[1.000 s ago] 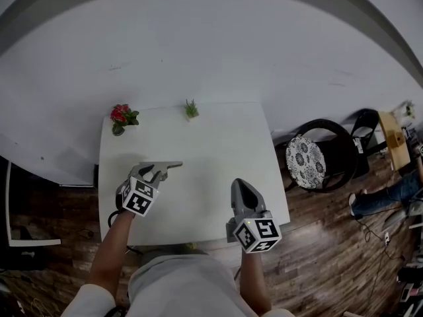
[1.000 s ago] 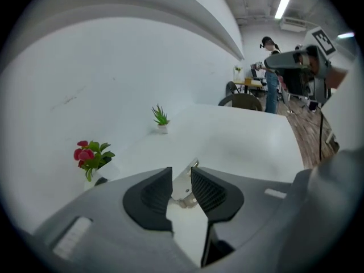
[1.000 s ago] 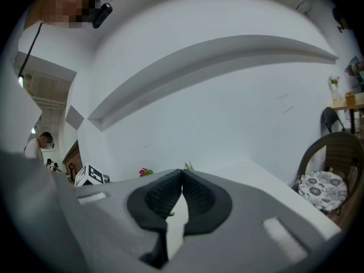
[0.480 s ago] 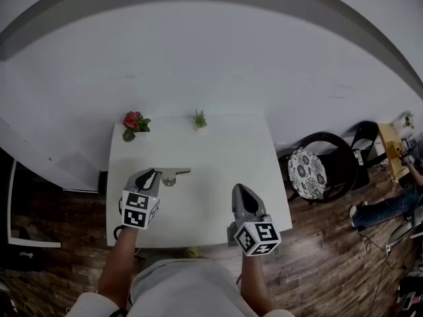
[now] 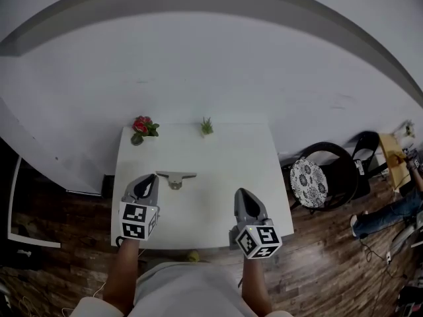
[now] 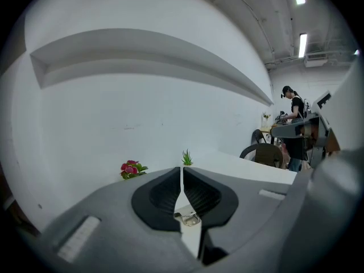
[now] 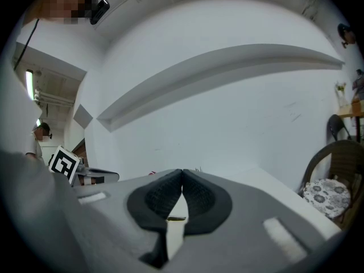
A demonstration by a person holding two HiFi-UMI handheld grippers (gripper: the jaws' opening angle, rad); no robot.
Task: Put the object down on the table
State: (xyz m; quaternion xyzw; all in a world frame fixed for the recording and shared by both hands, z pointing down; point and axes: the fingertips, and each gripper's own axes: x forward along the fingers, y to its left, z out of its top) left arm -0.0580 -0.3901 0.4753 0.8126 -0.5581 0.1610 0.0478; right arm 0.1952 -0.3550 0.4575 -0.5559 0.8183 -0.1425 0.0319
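A small grey metal bracket (image 5: pixel 175 177) lies flat on the white table (image 5: pixel 225 154), left of the middle. My left gripper (image 5: pixel 149 178) hovers just left of it and nearer to me, apart from it. Its jaws have just been closing, with nothing between them. In the left gripper view they (image 6: pixel 181 170) stand almost together, and the bracket (image 6: pixel 187 217) shows on the table through the thin slit. My right gripper (image 5: pixel 242 193) is shut and empty above the table's near right part, its pads (image 7: pixel 190 195) meeting at the tips.
A red flower pot (image 5: pixel 141 127) and a small green plant (image 5: pixel 207 125) stand at the table's far edge against the white wall. A black chair with a patterned cushion (image 5: pixel 309 174) stands right of the table. A person (image 6: pixel 293 102) works at a desk beyond it.
The left gripper has drawn back from the bracket toward me and risen, and its jaws have closed. The bracket stays on the table. The right gripper has barely moved.
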